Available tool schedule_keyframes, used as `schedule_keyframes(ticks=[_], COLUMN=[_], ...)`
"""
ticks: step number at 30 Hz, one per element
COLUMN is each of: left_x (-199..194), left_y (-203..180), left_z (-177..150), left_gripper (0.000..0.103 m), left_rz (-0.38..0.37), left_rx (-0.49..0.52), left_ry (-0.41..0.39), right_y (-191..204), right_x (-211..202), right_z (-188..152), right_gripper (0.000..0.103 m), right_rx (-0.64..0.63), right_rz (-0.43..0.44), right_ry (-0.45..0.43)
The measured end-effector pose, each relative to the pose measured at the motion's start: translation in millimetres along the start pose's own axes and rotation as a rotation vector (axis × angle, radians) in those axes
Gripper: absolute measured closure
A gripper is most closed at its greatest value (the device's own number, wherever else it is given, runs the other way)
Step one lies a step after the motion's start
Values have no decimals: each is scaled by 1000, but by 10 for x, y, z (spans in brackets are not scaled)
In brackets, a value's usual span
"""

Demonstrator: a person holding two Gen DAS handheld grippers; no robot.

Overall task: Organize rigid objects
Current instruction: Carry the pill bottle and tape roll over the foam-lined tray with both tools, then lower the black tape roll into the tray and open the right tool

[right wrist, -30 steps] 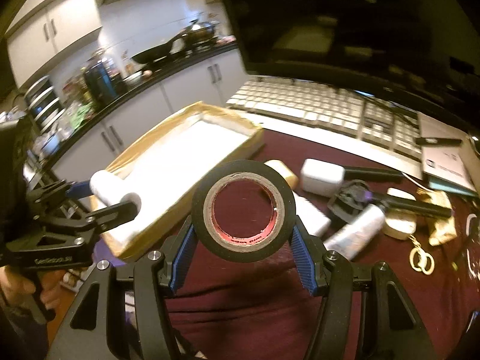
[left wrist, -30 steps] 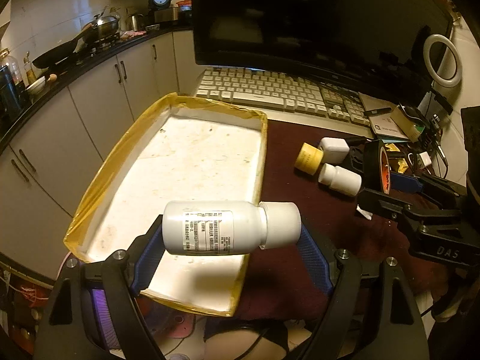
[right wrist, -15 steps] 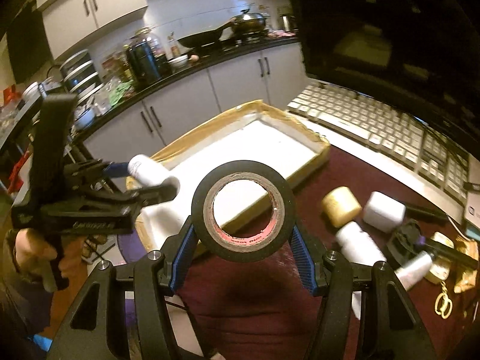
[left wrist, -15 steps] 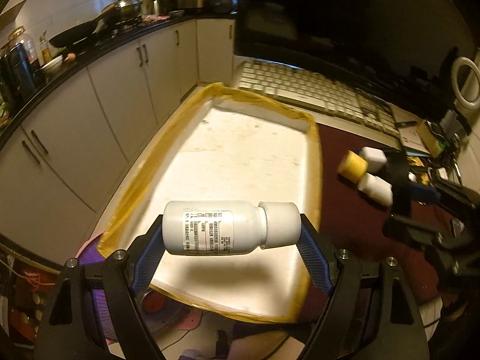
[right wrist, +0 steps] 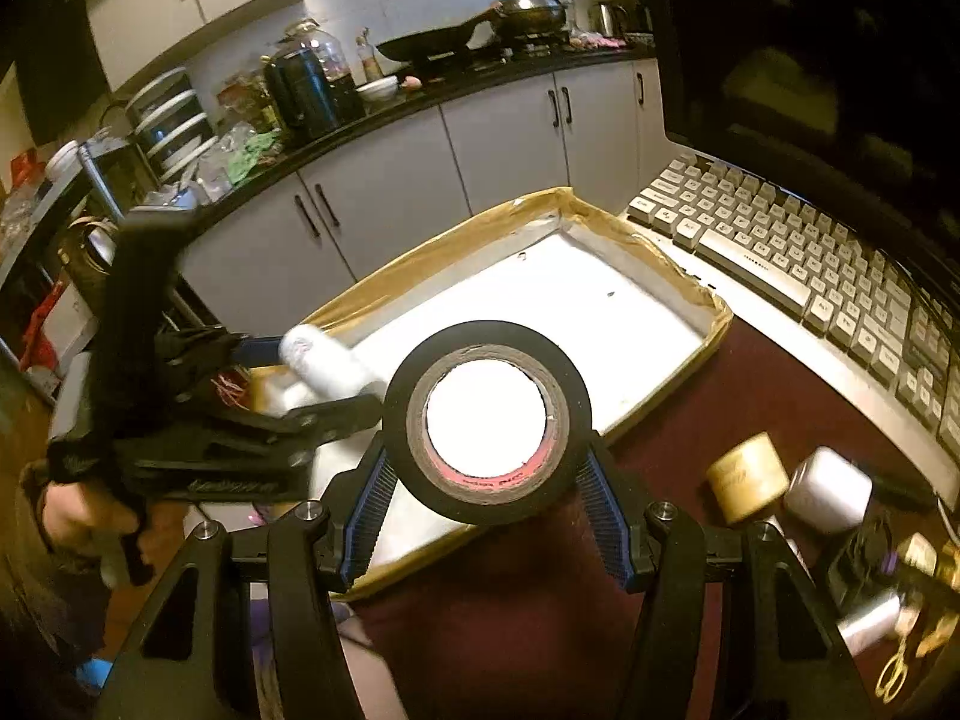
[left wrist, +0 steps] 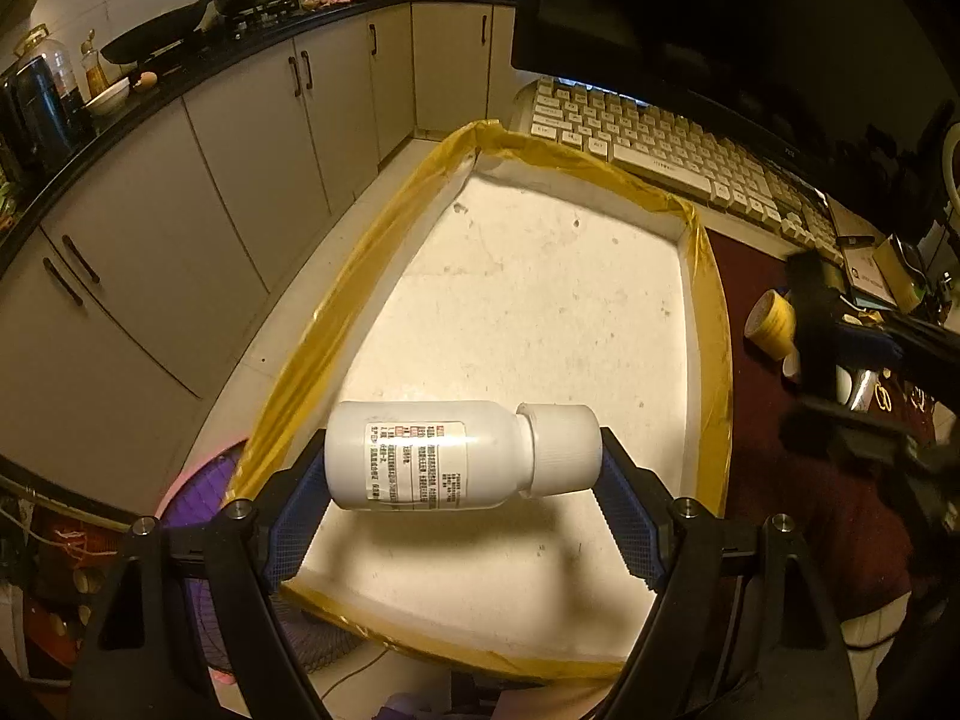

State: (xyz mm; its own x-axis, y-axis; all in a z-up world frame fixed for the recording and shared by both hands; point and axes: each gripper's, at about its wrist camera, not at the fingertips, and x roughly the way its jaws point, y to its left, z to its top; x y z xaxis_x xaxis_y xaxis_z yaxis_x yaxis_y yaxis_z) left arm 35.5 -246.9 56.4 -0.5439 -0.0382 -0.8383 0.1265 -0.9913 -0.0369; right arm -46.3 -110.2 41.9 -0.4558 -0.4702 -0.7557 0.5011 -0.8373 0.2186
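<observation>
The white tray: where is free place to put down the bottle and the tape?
The white tray floor is bare from its yellow-taped rim by the keyboard to the near edge. The dark red mat is free beside the tray, but crowded further right around the yellow cap.

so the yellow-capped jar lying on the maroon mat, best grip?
Take the yellow-capped jar across its round body, coming from above. It lies on its side, cap toward the white tray, with a white box close beside it, so keep the fingers clear of that side.
</observation>
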Motion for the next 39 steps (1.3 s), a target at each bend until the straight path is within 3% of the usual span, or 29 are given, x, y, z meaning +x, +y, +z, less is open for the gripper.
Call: schedule_keyframes(ticks=[7, 11, 14, 24, 39], left_x=[29, 222, 326, 559, 641], left_y=[-166, -337, -455, -608, -678], left_z=[323, 444, 421, 358, 227], left_gripper=[20, 20, 20, 20, 20], left_rz=[14, -20, -36, -87, -103], left_rx=[56, 84, 108, 120, 136], left_ry=[-29, 12, 43, 106, 132], right_y=[-370, -499, -546, -658, -516], right_x=[403, 645, 772, 1008, 1071], right_z=[439, 625, 680, 596, 532], right_gripper=[48, 48, 48, 48, 48], right_rx=[66, 106, 95, 73, -42], right_rz=[-4, 29, -10, -95, -229], right_ry=[82, 157, 189, 254, 249])
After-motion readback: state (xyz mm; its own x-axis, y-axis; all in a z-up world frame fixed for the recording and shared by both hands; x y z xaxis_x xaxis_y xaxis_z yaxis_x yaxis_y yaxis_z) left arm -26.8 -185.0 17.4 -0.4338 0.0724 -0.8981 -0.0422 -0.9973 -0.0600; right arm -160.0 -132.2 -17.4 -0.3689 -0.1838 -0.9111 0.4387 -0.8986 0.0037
